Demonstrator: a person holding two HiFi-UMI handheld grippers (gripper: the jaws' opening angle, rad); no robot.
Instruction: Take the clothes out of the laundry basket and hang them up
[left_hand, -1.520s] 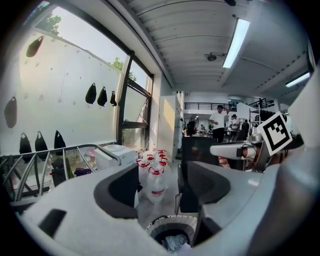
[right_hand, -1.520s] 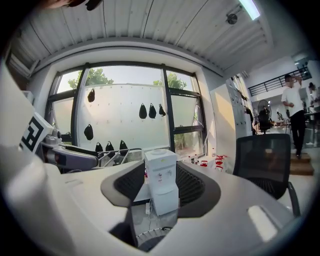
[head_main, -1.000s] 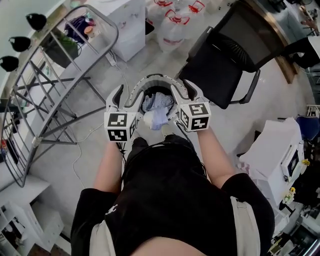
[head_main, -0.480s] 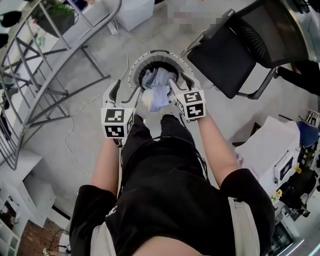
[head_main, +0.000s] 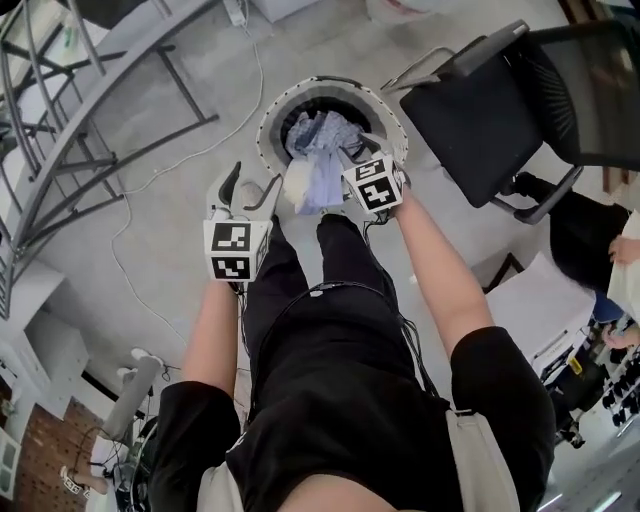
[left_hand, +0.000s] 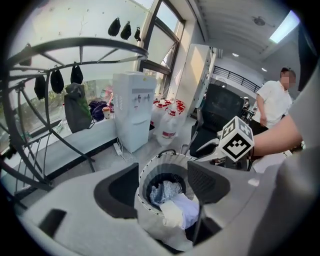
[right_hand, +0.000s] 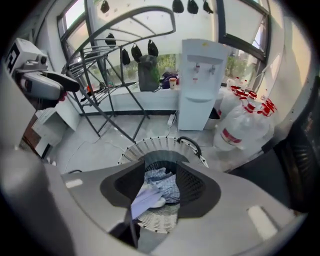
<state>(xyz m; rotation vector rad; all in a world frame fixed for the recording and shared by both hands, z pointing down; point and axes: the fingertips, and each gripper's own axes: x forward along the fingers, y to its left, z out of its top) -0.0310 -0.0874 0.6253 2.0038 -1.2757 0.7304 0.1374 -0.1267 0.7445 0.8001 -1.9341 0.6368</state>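
I'm watching the drying rack slide off to the left as I'm bringing both grippers down toward the laundry basket, so the pick-up is only beginning. The clothes are lying heaped inside. The right gripper is hovering over the pile and the left gripper near the rim, both jaws standing apart and empty.

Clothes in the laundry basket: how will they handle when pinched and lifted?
Probably floppy: the clothes lie crumpled in soft folds, so a pinched piece should droop. Likely light, since the fabric looks thin. Pieces overlap, and a pale piece hangs over the laundry basket rim, so a neighbour may drag along.
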